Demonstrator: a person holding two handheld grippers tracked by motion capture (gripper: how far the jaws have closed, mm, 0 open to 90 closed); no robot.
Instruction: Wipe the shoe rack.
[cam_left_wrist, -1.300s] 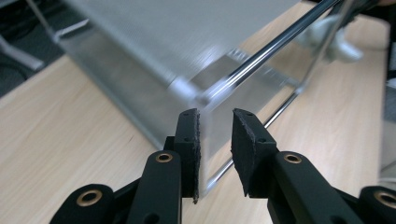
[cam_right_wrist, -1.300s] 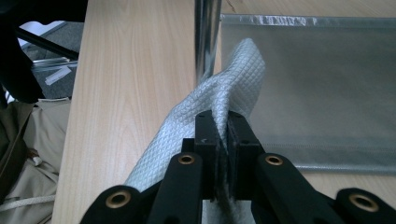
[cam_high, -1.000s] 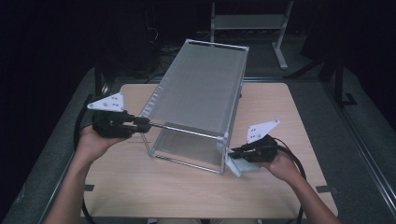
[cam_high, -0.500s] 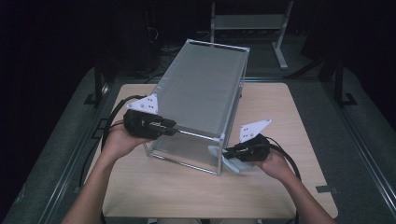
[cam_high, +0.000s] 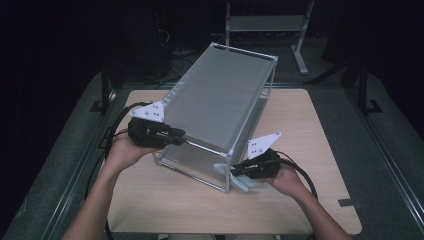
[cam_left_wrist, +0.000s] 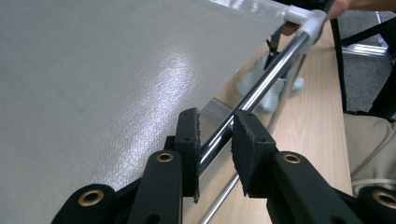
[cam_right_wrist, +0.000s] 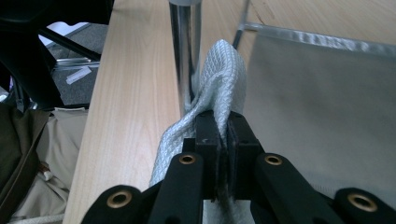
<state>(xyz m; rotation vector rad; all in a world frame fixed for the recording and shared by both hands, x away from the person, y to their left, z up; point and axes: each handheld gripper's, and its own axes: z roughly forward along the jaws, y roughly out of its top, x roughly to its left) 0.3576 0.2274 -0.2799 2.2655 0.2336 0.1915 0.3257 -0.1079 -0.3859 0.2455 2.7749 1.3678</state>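
A tall metal-framed rack (cam_high: 220, 107) with grey mesh panels stands tilted on my wooden table (cam_high: 310, 125), its top leaning away toward the far right, its near lower edge just off the tabletop on the left. At its near right corner post, a pale quilted cloth (cam_high: 240, 180) lies bunched against the chrome tube; in the right gripper view the cloth (cam_right_wrist: 219, 88) presses against that upright post (cam_right_wrist: 184, 51). My right gripper (cam_high: 240, 172) has its jaws pinched tight on a fold of the cloth, the pads almost meeting. At the rack's near left side, my left gripper (cam_high: 182, 140) reaches in along the top near rail; in the left gripper view its jaws straddle the chrome rail (cam_left_wrist: 261, 88) and have just been closing, the left pad against the tube, the right one a sliver apart from it. The grey panel (cam_left_wrist: 102, 74) spreads to the left of that rail.
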